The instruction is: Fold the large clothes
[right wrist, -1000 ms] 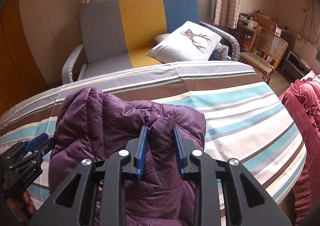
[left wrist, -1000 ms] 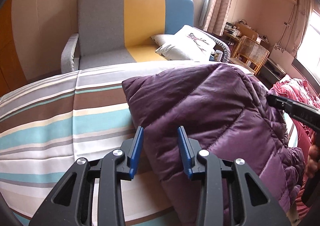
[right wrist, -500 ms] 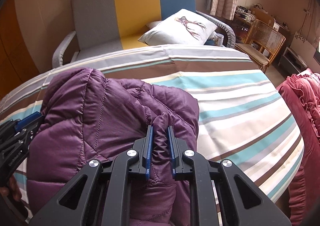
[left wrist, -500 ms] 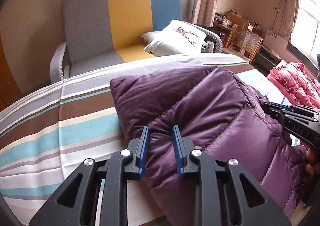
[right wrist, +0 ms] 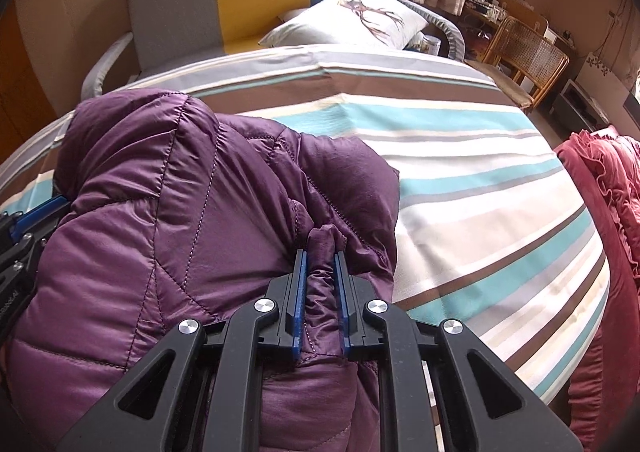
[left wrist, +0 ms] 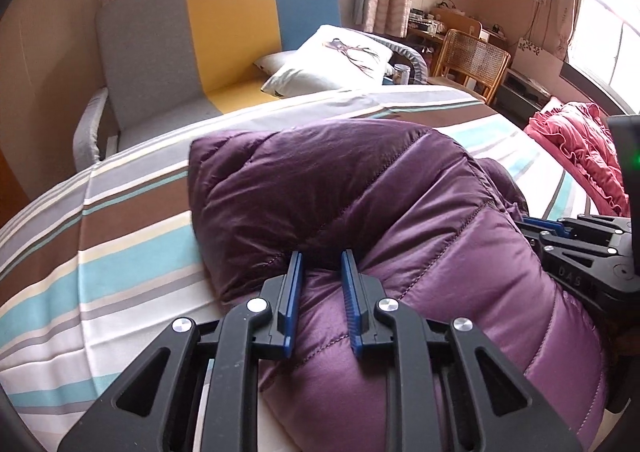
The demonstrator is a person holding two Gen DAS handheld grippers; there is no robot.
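Your right gripper (right wrist: 320,252) has just been closing and its blue pads now pinch a raised fold of the puffy purple quilted jacket (right wrist: 180,232), the jaws nearly together with the fabric bunched between them. Your left gripper (left wrist: 321,252) has been closing too; its jaws stand a little wider, with a bulge of the same jacket's shiny padding squeezed between the pads. The jacket lies in a thick bundle on the near part of the bed's striped sheet of teal, brown, grey and white bands (right wrist: 460,179). To the right a ruffled red quilt (right wrist: 608,179) lies at the bed's edge. Beyond the bed stands a grey, yellow and blue upholstered sofa (left wrist: 224,35) with a white printed cushion (left wrist: 332,63), and a cane chair (left wrist: 472,55) sits further right.
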